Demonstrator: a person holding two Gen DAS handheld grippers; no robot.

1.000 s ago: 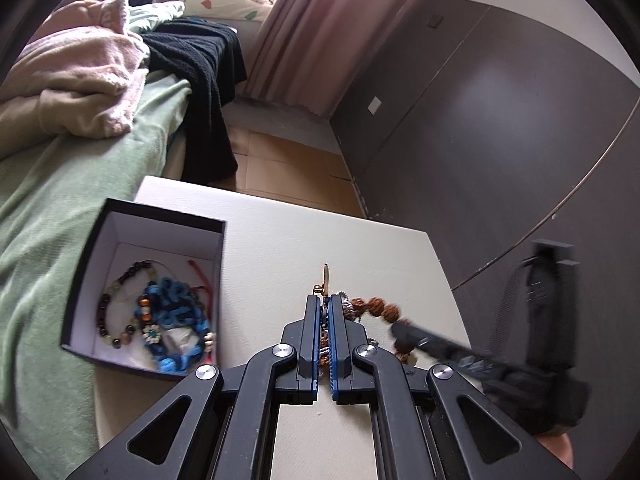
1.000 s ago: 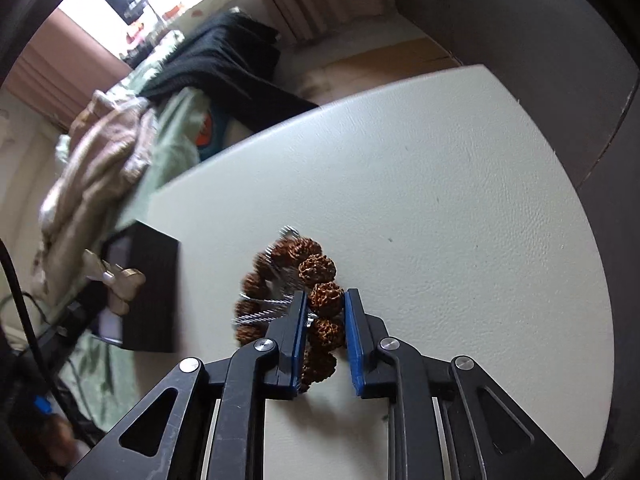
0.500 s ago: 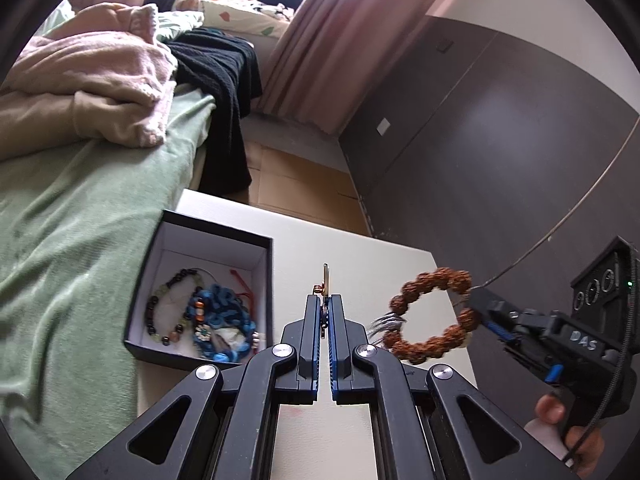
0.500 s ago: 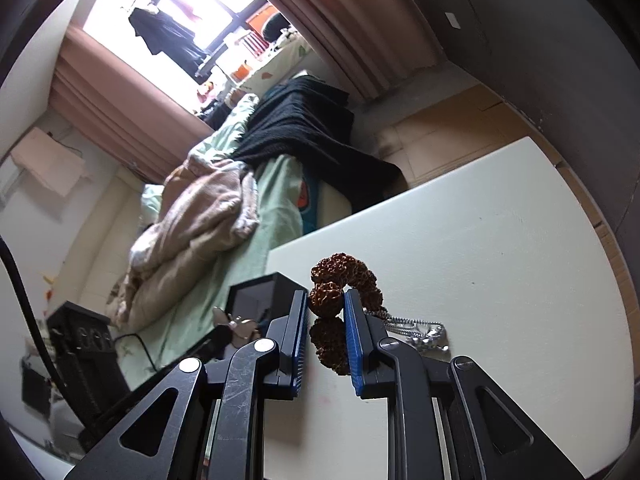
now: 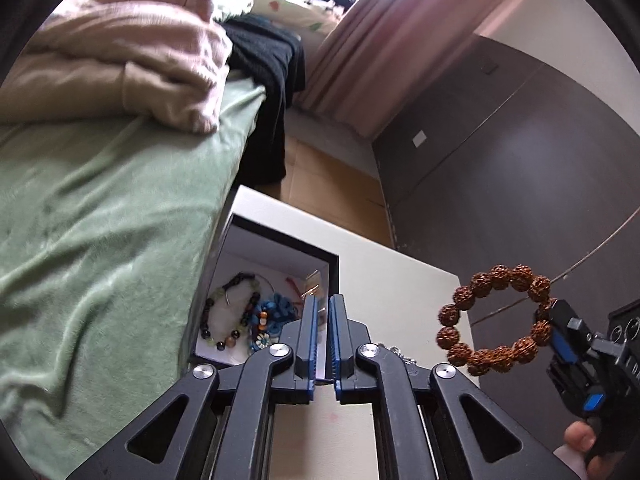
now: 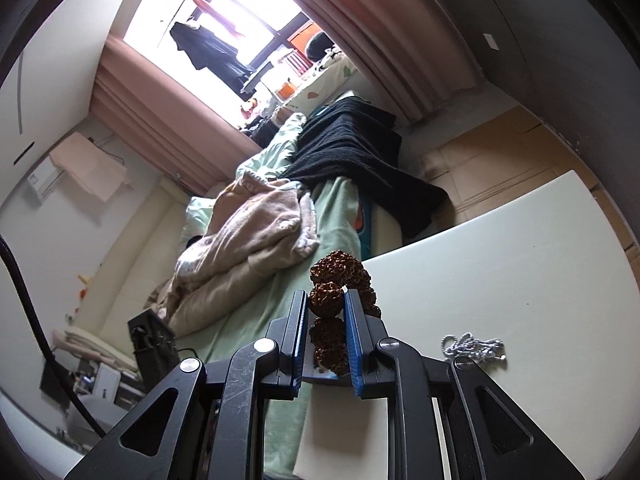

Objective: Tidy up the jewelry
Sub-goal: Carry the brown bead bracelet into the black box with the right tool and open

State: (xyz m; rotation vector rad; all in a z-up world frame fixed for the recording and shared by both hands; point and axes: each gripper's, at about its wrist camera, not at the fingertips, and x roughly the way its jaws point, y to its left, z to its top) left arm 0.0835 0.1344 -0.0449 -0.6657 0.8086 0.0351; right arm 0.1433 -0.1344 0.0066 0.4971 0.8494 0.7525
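My left gripper (image 5: 324,300) hangs over the right side of the black jewelry box (image 5: 280,240). Its jaws are opening by a narrow gap. A small gold piece (image 5: 314,284) sits just past the fingertips inside the box, free of the pads. Bead bracelets (image 5: 230,312) and a blue piece (image 5: 276,308) also lie in the box. My right gripper (image 6: 326,294) is shut on a brown knobbly bead bracelet (image 6: 338,262). In the left wrist view the bracelet (image 5: 496,316) hangs as a ring in the air, to the right of the box.
A silver chain (image 6: 472,346) lies loose on the white table (image 6: 520,272), just right of my right gripper. The green bed (image 5: 100,240) with a pink blanket and black cloth borders the table's left side. A dark wardrobe (image 5: 520,160) stands on the right.
My left gripper moved left over the box and its jaws parted, so the gold piece left the pads. My right gripper lifted the brown bracelet off the table, leaving the silver chain behind.
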